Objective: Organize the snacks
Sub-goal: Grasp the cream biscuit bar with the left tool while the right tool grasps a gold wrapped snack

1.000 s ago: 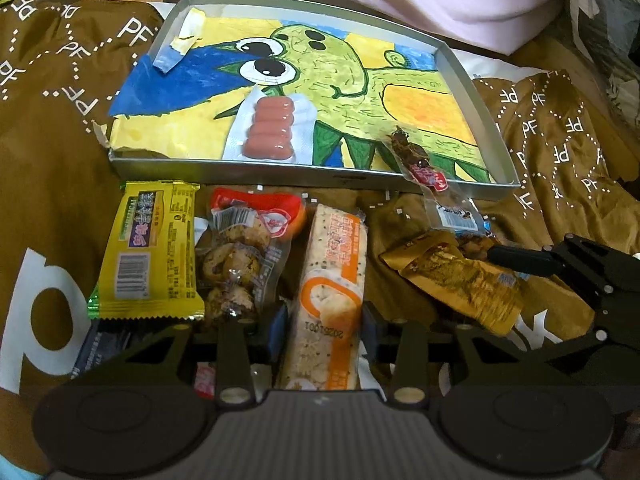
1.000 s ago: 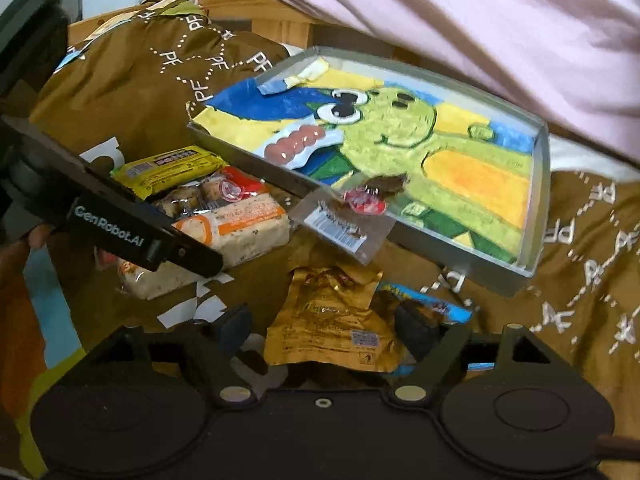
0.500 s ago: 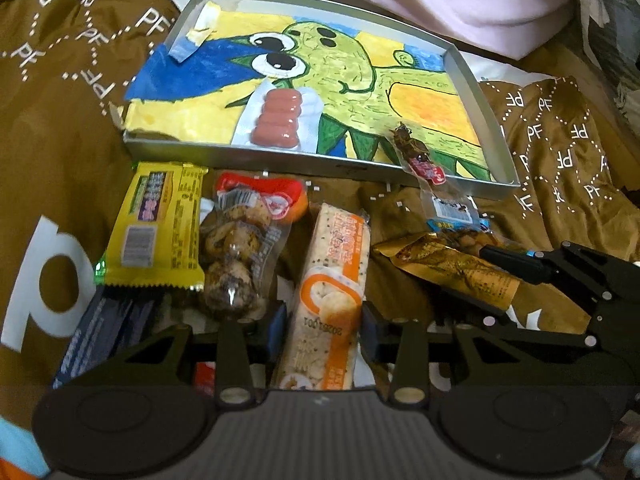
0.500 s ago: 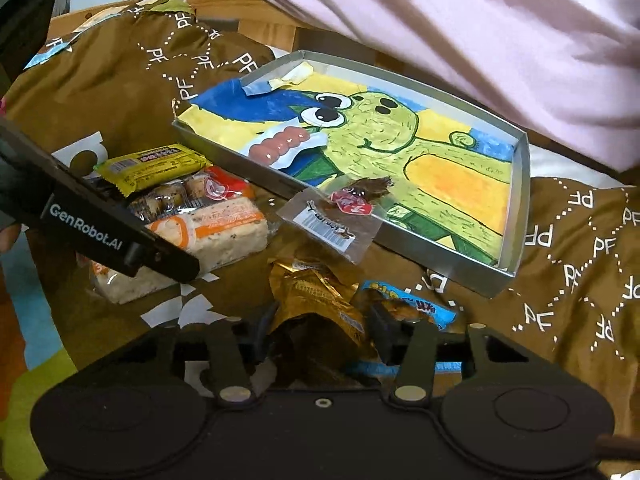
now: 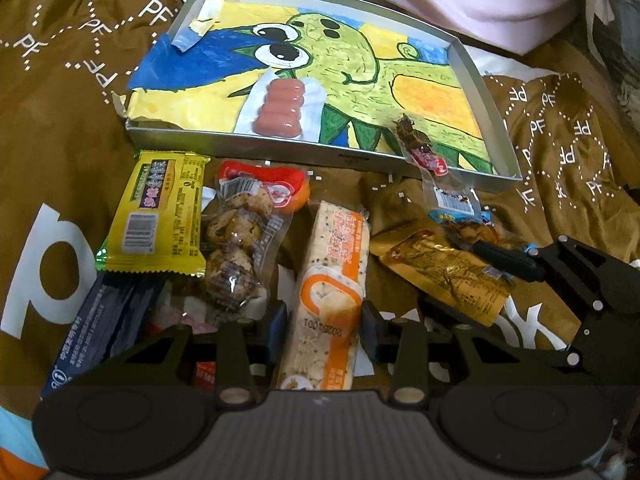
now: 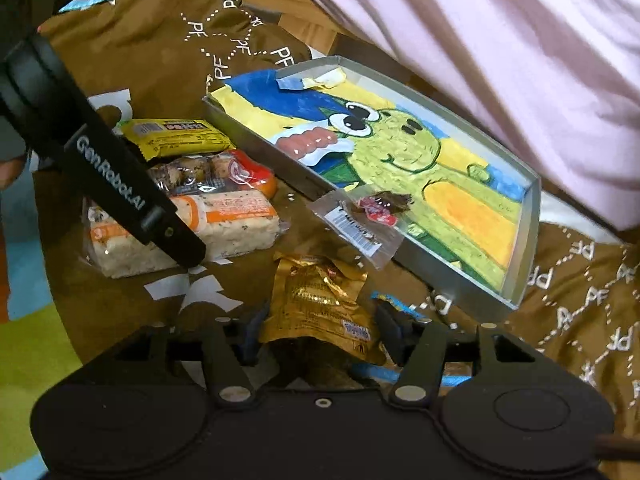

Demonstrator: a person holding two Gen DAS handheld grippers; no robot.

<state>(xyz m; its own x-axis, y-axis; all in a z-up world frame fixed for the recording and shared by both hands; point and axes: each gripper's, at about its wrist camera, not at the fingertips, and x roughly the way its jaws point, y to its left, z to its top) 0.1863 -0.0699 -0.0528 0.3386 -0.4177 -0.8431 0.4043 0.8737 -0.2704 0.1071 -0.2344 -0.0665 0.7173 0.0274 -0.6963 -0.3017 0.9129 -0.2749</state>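
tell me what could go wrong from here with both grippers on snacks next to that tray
1. The right gripper has just been closing, then eased, around the crumpled gold foil pouch; the slick foil might slip or drag the blue packet beneath it.
2. The left gripper clamps only the near end of the long orange-and-white rice cracker bar, so it may sag or crack when lifted.
3. The clear packet overhangs the metal tray rim and could be knocked off.

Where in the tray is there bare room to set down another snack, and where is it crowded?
The tray is free over the orange patch on its right, beyond the sausage pack and above the dried-meat packet that overhangs its front rim. Its upper left, below the torn paper corner, is bare too. The cloth before the tray is crowded with packets.
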